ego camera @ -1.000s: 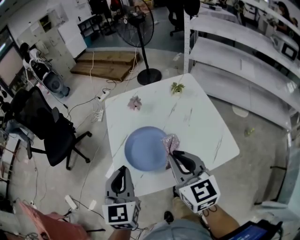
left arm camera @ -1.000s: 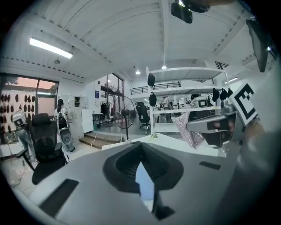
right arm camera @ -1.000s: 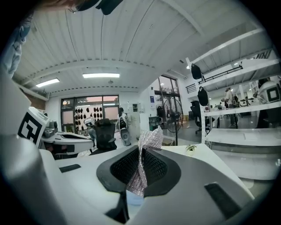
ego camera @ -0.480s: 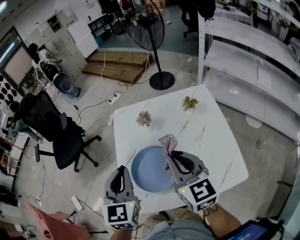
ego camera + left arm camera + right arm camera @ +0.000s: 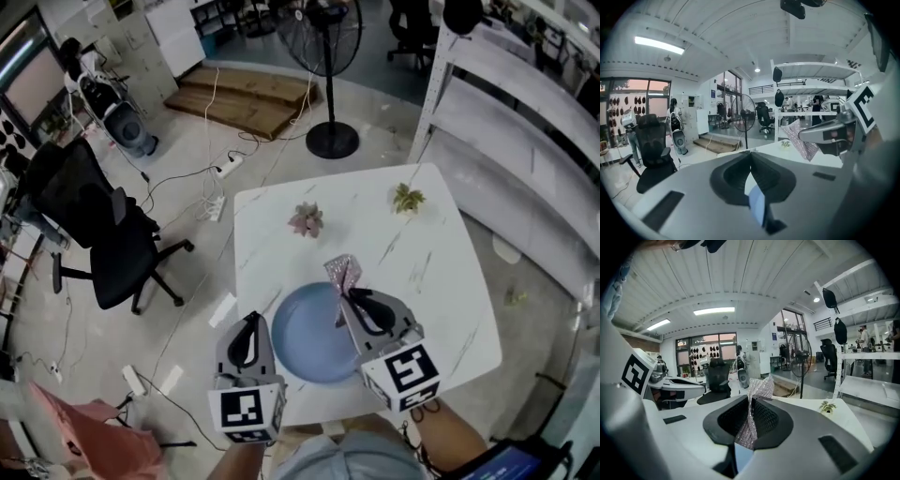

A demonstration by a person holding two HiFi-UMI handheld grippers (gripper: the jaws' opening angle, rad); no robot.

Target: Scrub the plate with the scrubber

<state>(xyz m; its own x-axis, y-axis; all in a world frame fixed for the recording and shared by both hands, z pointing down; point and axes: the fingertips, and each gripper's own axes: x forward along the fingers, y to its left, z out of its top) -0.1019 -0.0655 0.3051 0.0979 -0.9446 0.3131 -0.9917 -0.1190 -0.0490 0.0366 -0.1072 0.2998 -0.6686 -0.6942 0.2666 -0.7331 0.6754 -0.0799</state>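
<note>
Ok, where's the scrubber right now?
Centre of the head view: the scrubber is pinched in the right gripper, sticking up at the far right edge of the blue plate.

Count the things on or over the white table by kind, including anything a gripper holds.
Blue plate: 1
Small plants: 2, the pinkish plant and the green plant
Scrubber: 1, held in the right gripper
Total: 4

The round blue plate [image 5: 309, 343] looks smooth and matt, the crumpled silvery-pink scrubber [image 5: 342, 273] a glittery woven mesh, the square white table [image 5: 424, 236] polished grey-veined marble.
</note>
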